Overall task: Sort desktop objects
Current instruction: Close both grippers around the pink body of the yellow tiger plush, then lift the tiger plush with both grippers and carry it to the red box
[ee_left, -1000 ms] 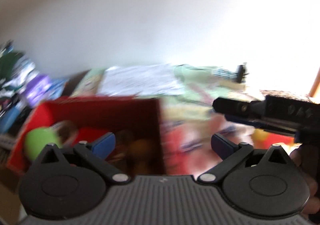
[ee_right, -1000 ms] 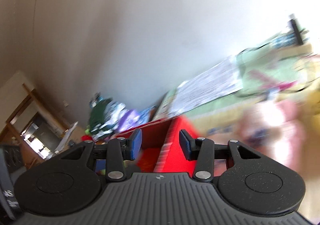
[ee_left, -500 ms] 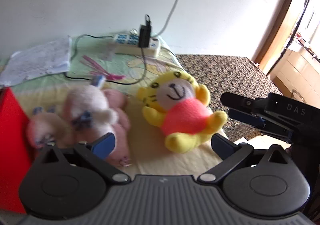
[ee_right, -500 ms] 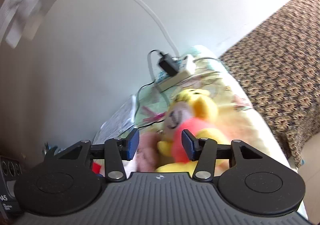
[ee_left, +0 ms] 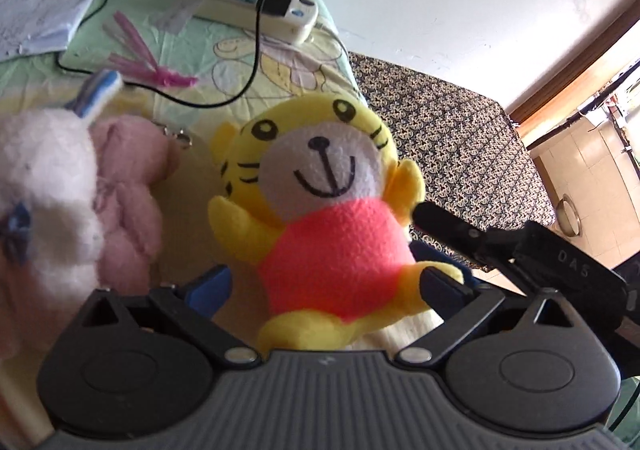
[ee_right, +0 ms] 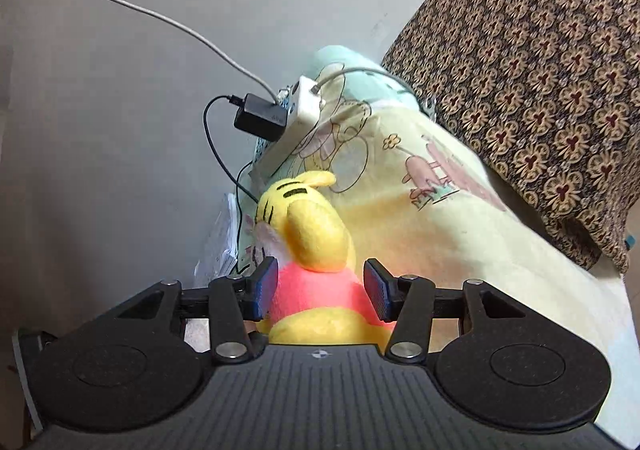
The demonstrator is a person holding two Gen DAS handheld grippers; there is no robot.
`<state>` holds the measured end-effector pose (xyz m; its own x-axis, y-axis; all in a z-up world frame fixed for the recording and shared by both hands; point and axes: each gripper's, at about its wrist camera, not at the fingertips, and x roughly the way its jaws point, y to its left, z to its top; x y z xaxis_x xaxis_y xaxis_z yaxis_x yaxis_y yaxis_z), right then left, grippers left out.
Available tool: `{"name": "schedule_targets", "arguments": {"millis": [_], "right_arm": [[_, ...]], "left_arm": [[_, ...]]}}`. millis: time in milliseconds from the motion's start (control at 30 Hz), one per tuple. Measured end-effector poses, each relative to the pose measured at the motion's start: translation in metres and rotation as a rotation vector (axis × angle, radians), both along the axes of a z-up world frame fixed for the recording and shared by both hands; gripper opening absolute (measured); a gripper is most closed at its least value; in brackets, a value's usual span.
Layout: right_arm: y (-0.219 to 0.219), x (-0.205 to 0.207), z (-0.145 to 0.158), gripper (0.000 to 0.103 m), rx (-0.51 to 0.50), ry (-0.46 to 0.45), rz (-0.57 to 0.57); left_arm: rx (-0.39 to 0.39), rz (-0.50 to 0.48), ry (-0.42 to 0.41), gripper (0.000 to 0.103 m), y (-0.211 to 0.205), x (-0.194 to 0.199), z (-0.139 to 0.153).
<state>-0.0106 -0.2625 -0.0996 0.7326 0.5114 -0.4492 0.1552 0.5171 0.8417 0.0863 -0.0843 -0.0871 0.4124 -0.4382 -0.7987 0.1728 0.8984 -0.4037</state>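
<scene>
My left view is bright, daylight flooding in from the doorway (ee_left: 592,122) at right. The white plush (ee_left: 44,202) at the left edge is soft and blurred. My right view is dimmer, its wall (ee_right: 100,110) grey. Fisheye bending curves both frames' edges.

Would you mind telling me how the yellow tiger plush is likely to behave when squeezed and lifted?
The yellow tiger plush looks fleecy and stuffed, so it probably compresses and grips well. Its head likely flops forward if held at the body, where the right tongs straddle it.

Tiger toy (ee_left: 320,210) fuzzy fleece; power strip (ee_left: 256,6) glossy plastic.
</scene>
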Motion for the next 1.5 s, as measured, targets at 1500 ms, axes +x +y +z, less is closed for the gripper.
{"name": "schedule_targets", "arguments": {"millis": [1500], "right_arm": [[0.11,-0.075,0.077,0.043,0.033,-0.105,0.204]], "left_arm": [[-0.064,-0.089,-0.18,0.093,0.1,-0.103,0.069]]}}
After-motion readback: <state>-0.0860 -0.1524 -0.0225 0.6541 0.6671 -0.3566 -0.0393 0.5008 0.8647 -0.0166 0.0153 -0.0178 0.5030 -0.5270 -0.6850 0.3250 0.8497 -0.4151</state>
